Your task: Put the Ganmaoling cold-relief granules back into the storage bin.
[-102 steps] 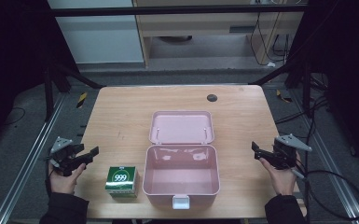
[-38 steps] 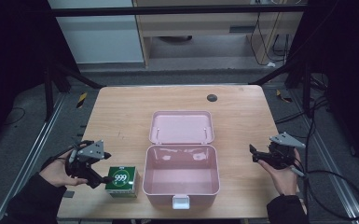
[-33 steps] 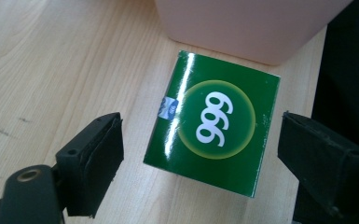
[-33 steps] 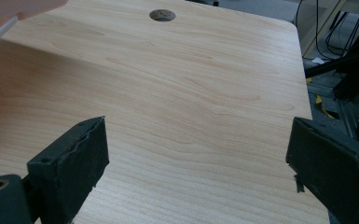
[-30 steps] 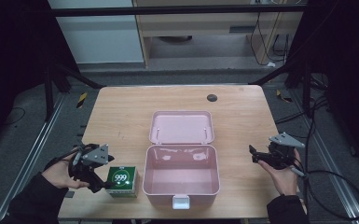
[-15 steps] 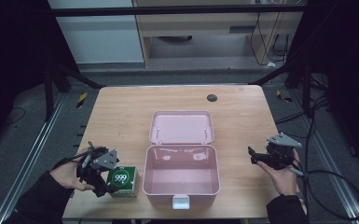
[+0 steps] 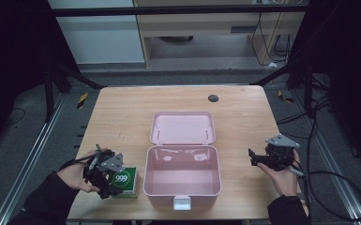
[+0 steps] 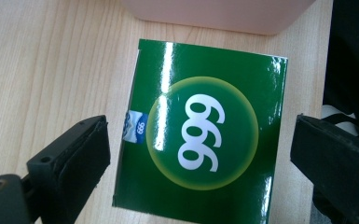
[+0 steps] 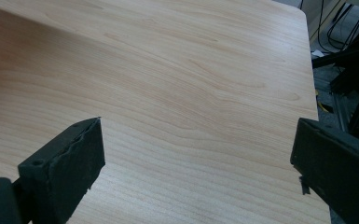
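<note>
A green box marked 999 (image 7: pixel 123 181) (image 8: pixel 200 135) lies flat on the wooden table (image 7: pixel 122 117) near its front left, just left of an open pink case (image 7: pixel 182 176). My left gripper (image 7: pixel 107 176) (image 8: pixel 200 154) hovers right over the box, open, with one jaw on either side of it and small gaps to the box edges. My right gripper (image 7: pixel 262 159) (image 9: pixel 196 154) is held open above bare table to the right of the case, with nothing between its jaws. The case's lid (image 7: pixel 183 127) lies folded back; its tub looks empty.
A small dark round spot (image 7: pixel 213 98) sits near the table's far edge. The table's front edge runs close below the box and the case latch (image 7: pixel 182 202). Metal frame bars and cables stand on the floor on both sides.
My left gripper has moved right from the table's left edge and come down over the green box, its jaws now straddling it. The right gripper has barely shifted.
</note>
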The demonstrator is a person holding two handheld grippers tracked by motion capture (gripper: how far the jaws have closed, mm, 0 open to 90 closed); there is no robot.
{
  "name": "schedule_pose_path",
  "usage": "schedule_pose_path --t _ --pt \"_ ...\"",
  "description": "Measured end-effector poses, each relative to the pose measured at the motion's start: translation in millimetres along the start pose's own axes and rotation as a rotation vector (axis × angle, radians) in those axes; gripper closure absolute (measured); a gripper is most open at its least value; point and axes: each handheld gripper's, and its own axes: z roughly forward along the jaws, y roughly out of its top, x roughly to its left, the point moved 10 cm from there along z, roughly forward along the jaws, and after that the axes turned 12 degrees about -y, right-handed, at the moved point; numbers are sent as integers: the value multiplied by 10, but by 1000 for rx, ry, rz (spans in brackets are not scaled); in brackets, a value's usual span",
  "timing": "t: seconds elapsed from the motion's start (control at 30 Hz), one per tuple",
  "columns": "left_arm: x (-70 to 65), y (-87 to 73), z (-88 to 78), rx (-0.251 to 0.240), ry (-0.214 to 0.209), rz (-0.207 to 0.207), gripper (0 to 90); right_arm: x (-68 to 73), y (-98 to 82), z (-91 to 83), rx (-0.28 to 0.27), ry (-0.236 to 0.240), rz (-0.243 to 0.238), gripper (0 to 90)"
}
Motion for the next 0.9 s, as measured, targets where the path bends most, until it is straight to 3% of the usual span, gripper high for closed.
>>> schedule_pose_path --t 0.9 --pt "79 -150 288 41 -59 -27 78 36 -38 34 24 -1 -21 29"
